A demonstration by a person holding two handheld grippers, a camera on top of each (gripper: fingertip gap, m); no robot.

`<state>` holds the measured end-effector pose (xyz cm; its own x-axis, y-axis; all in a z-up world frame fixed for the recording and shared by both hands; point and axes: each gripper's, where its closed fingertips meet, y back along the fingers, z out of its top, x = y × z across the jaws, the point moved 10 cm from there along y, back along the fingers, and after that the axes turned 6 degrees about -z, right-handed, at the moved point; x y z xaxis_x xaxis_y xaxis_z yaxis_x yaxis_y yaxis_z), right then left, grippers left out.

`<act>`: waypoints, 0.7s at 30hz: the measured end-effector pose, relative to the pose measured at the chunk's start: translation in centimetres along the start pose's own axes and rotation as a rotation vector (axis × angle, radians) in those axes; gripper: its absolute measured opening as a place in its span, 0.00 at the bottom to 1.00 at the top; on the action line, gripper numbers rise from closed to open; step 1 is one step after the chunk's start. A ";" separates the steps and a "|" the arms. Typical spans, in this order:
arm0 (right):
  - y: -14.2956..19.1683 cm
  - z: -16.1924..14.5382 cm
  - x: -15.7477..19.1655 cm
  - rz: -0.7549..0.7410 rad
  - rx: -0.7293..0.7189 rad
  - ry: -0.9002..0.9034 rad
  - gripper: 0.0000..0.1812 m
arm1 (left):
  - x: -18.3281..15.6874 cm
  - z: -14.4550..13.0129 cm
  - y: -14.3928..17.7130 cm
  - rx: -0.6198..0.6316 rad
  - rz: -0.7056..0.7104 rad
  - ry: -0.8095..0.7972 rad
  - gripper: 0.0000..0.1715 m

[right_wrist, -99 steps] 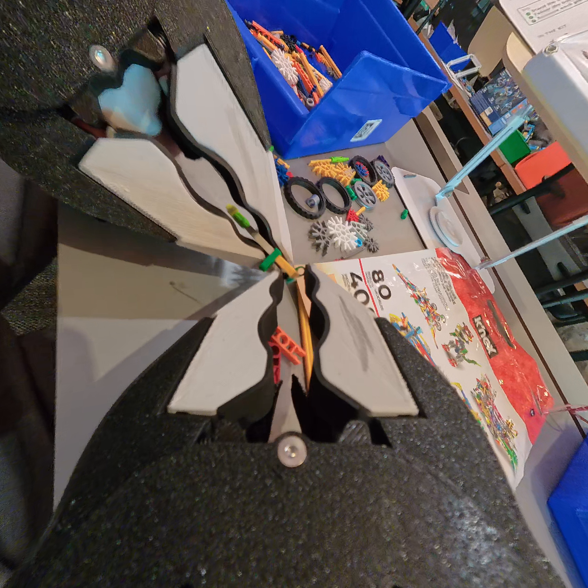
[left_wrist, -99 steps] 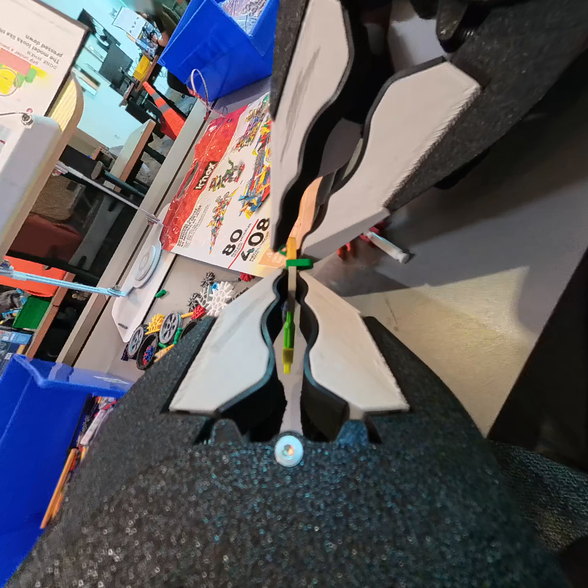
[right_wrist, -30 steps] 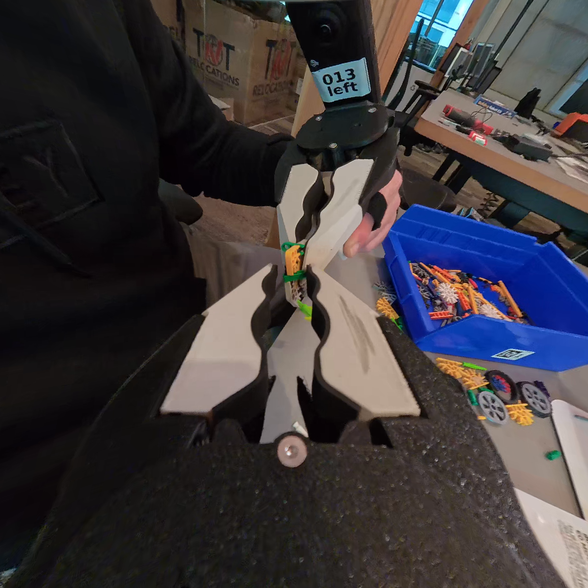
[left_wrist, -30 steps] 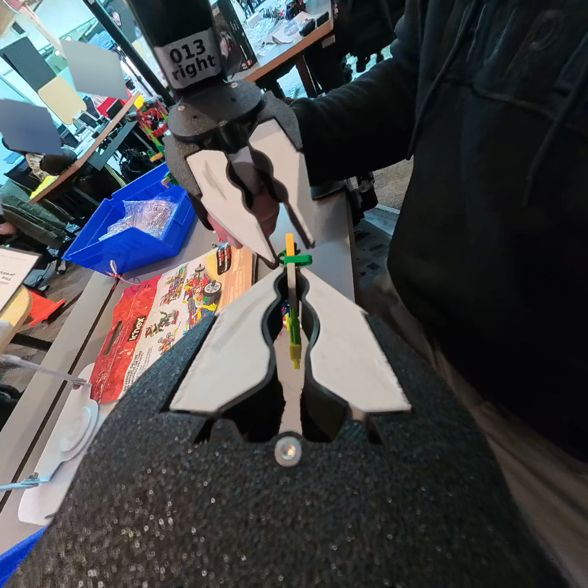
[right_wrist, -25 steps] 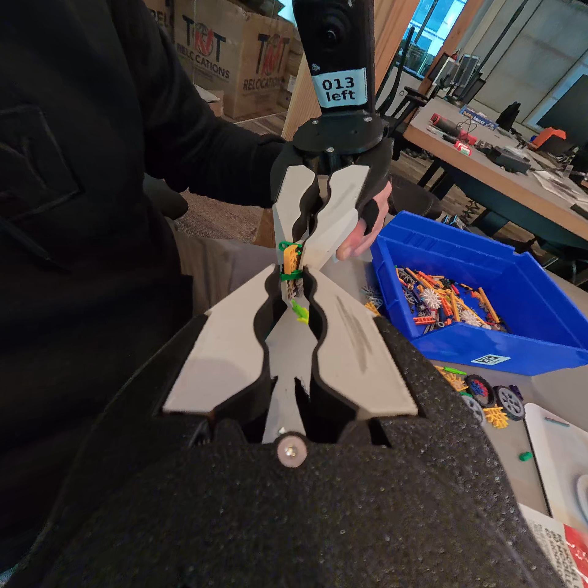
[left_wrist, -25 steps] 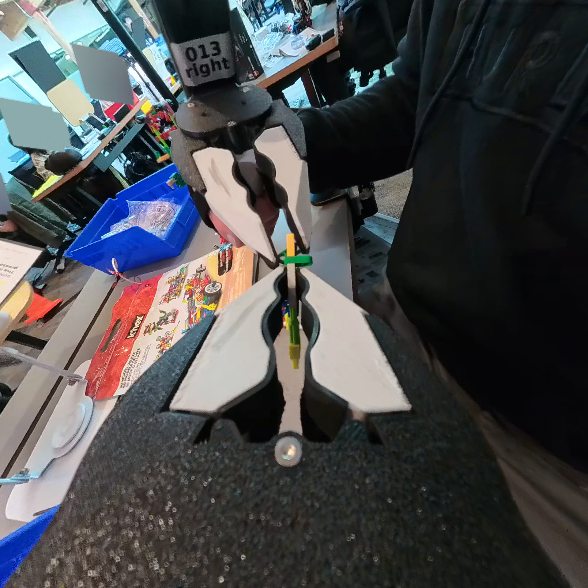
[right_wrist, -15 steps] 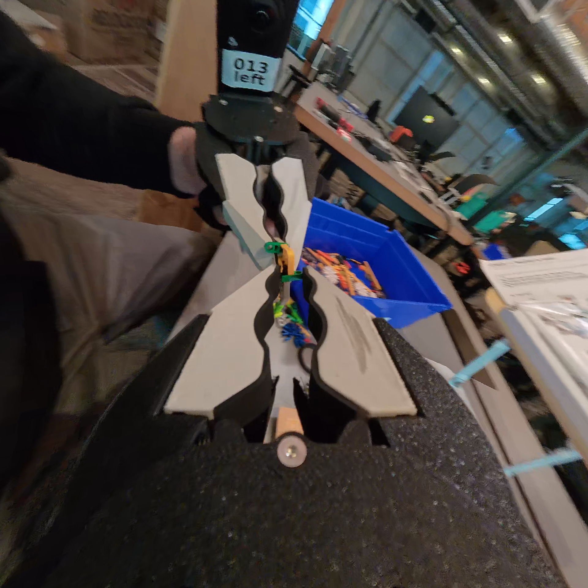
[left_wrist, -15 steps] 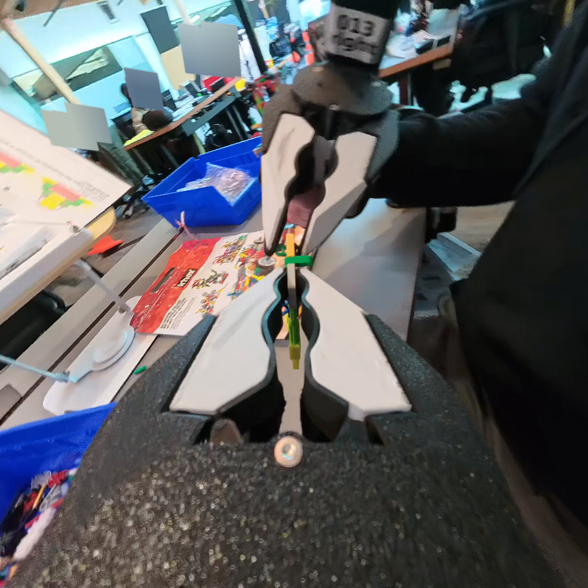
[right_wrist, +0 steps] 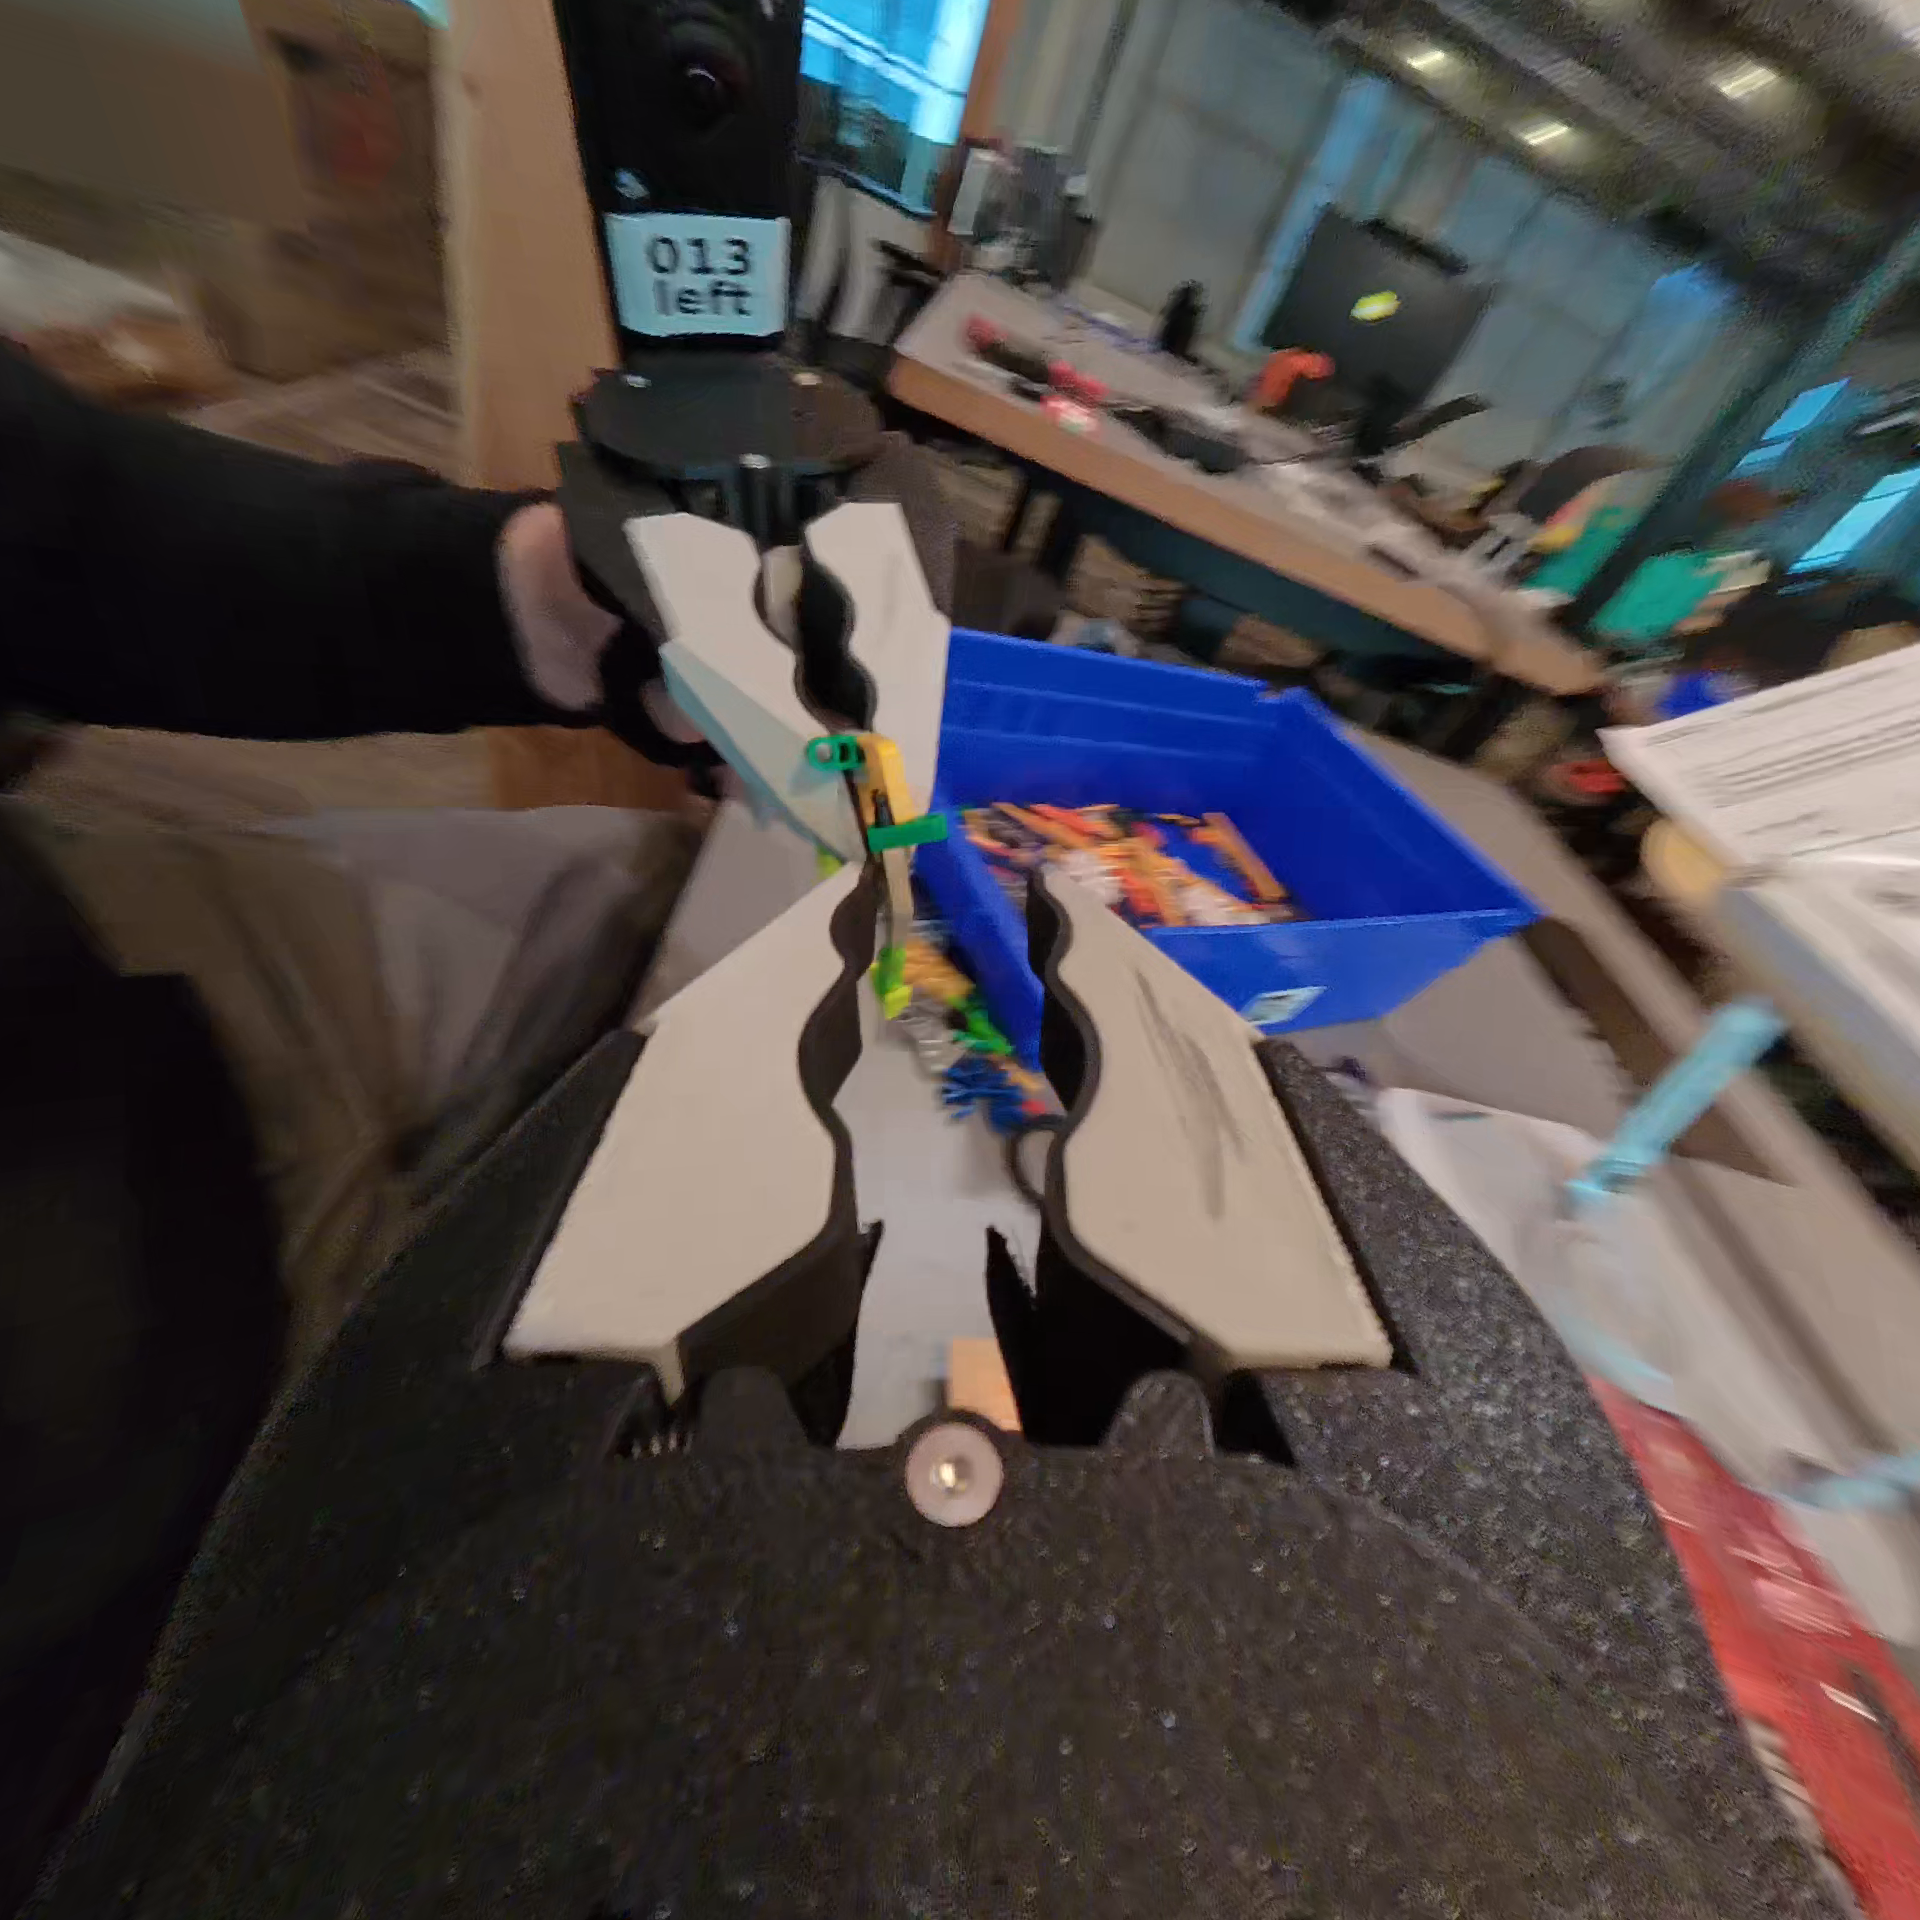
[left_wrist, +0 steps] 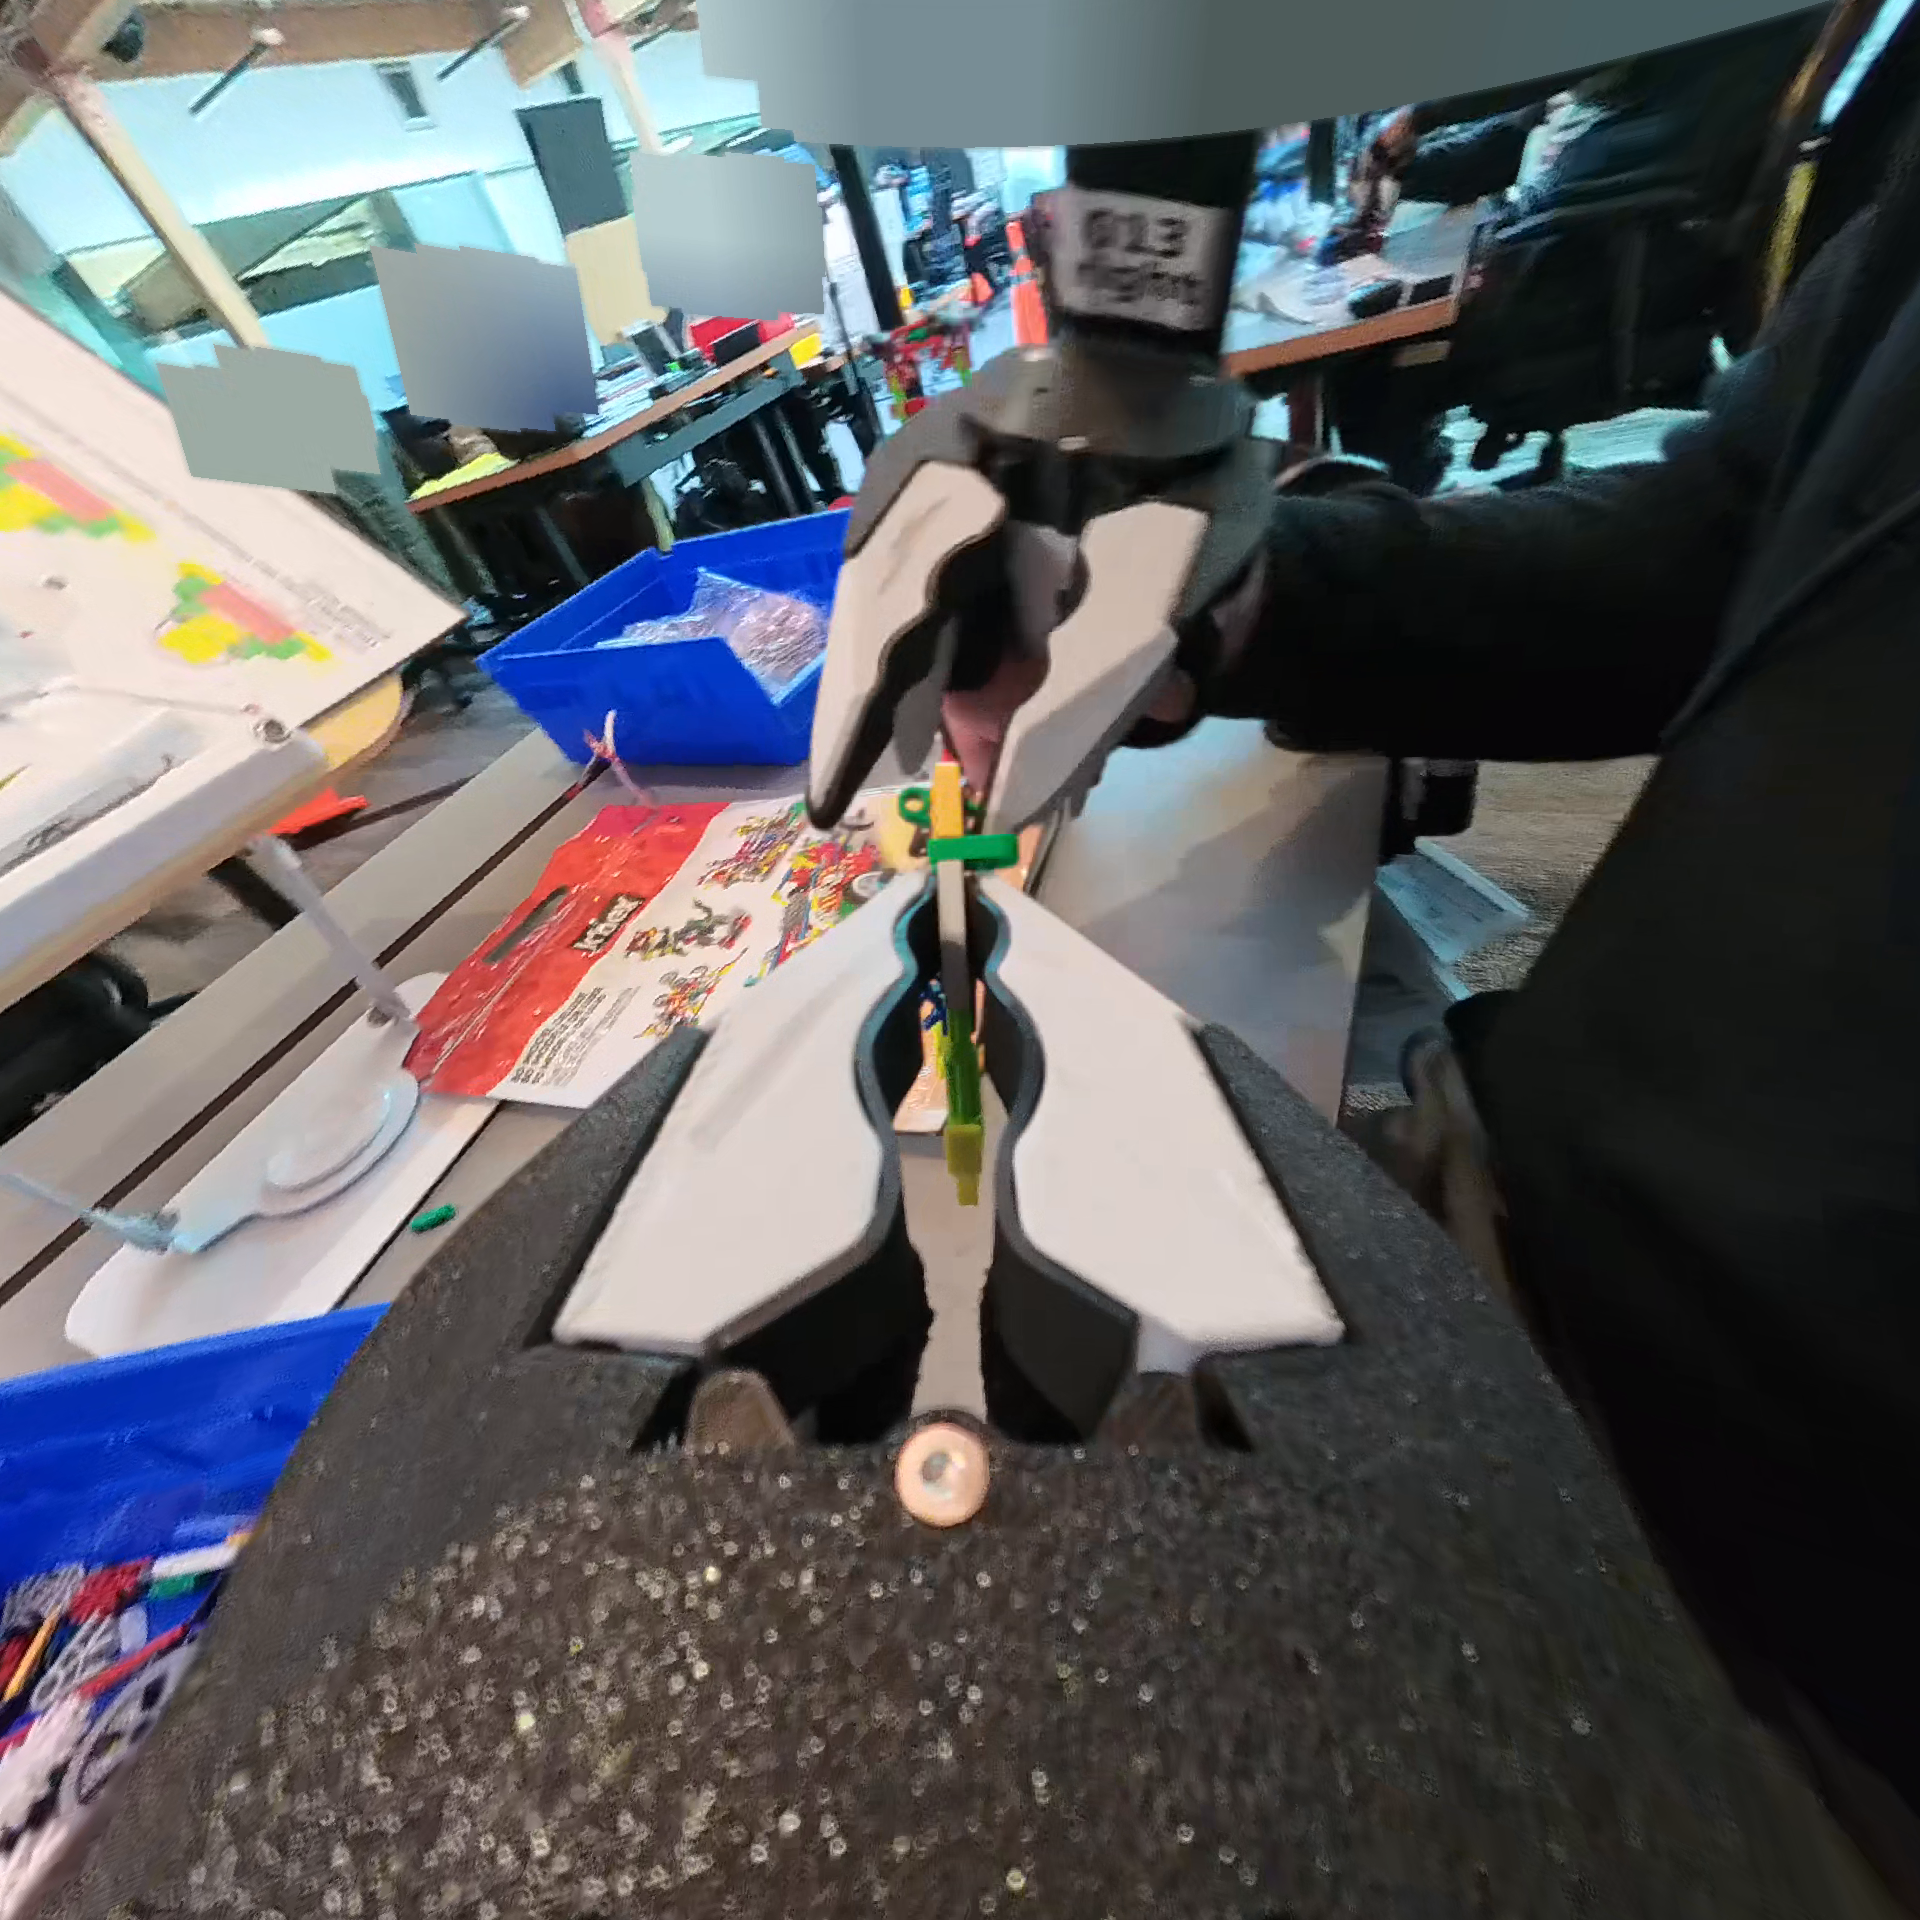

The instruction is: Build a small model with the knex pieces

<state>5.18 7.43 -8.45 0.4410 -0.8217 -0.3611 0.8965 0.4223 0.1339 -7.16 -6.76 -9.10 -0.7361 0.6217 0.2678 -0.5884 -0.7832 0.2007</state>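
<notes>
My left gripper is shut on a small construction-toy assembly: a yellow rod with green clips, its lime end lying back between the fingers. The rod's tip sticks out past the fingertips. My right gripper faces it tip to tip with its jaws apart, and the yellow rod hangs beside its left finger. In the left wrist view the right gripper stands open around the rod's tip. In the right wrist view the left gripper grips the assembly. Both are held above the table.
A blue bin of toy parts stands on the grey table, with loose pieces in front. A red printed bag, a second blue bin, a white lamp base and a person's dark sleeve show too. Both grippers' tips are close together, under 4 cm apart.
Both grippers rose from the table and turned level. The right gripper, shut on the rod 3.3 s ago, has let go, and its jaws have spread wider in the last half second.
</notes>
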 end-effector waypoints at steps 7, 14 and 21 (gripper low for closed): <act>0.0 -0.2 -0.7 0.385 -0.104 -0.249 0.10 | -0.4 0.7 -0.6 0.002 -0.130 -0.049 0.00; -0.1 -0.5 -0.7 0.391 -0.153 -0.283 0.07 | -0.1 0.4 -0.8 -0.038 -0.169 0.000 0.00; 0.9 0.4 -0.7 0.005 -0.120 -0.059 0.06 | 1.4 0.2 -1.7 -0.124 -0.067 0.153 0.00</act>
<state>5.70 8.19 -7.67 0.4502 -0.8391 -0.3054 0.8844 0.4661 0.0233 -7.16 -4.56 -8.81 -0.7309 0.6737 0.1095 -0.6672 -0.7390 0.0935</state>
